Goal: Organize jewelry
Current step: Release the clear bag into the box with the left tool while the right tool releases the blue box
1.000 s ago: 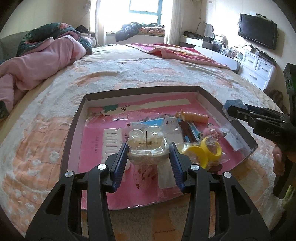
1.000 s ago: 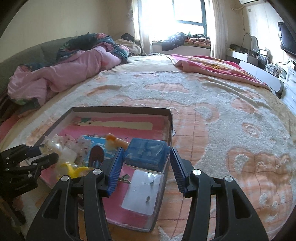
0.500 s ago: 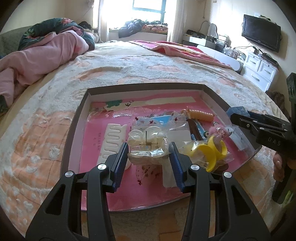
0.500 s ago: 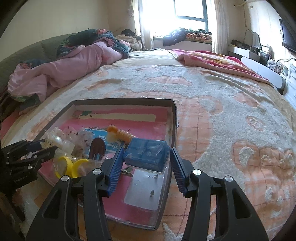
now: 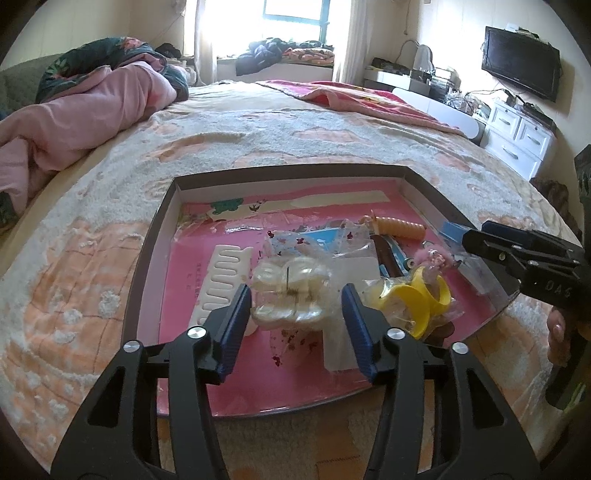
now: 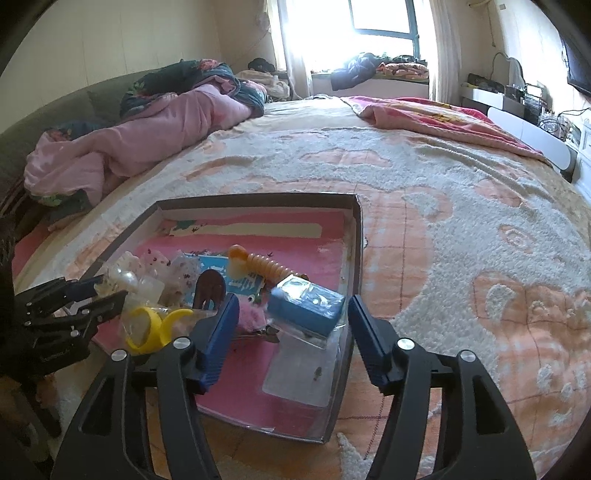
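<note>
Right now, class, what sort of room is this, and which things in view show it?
Most likely a bedroom: a wide bed under a fleecy cover, a crumpled pink quilt at its head, and a wall-mounted television above white drawers.

My left wrist camera looks down along its tool (image 5: 295, 325) at the near edge of the shallow box (image 5: 147, 258) on the bed (image 5: 295, 133), close up. My right wrist camera faces the box's right corner (image 6: 356, 236) likewise. Both views share the box, bed and window (image 6: 380, 18).

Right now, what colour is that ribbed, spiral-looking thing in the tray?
Orange; the ribbed piece shows best in the right wrist view.
</note>
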### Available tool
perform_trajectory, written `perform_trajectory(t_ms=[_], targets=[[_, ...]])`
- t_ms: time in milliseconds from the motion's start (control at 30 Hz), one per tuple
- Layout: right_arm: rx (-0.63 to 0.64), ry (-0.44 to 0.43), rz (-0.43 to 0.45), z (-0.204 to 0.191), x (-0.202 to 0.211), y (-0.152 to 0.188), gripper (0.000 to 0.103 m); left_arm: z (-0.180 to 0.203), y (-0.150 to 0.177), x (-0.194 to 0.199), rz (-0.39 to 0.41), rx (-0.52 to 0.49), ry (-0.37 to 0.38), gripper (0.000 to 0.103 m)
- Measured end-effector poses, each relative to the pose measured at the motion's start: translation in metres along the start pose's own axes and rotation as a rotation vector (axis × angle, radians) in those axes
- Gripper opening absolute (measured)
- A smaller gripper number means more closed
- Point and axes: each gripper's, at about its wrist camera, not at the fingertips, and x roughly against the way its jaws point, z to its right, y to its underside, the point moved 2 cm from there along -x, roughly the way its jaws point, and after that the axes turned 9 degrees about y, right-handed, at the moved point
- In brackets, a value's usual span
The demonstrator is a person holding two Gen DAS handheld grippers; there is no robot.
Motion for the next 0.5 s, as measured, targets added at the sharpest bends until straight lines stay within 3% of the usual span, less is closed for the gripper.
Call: perform_trajectory(t_ms=[400, 500], targets=[[-0.044, 0.009, 0.056, 0.010, 0.019, -0.003, 0.083, 0.010, -0.006, 0.018, 0.042, -0.017, -0.003, 0.068], [-0.044, 0.017, 0.079, 0.011, 0.028, -0.002, 0.087, 0.013, -0.008, 0.026, 0.063, -0.017, -0.004, 0.079]])
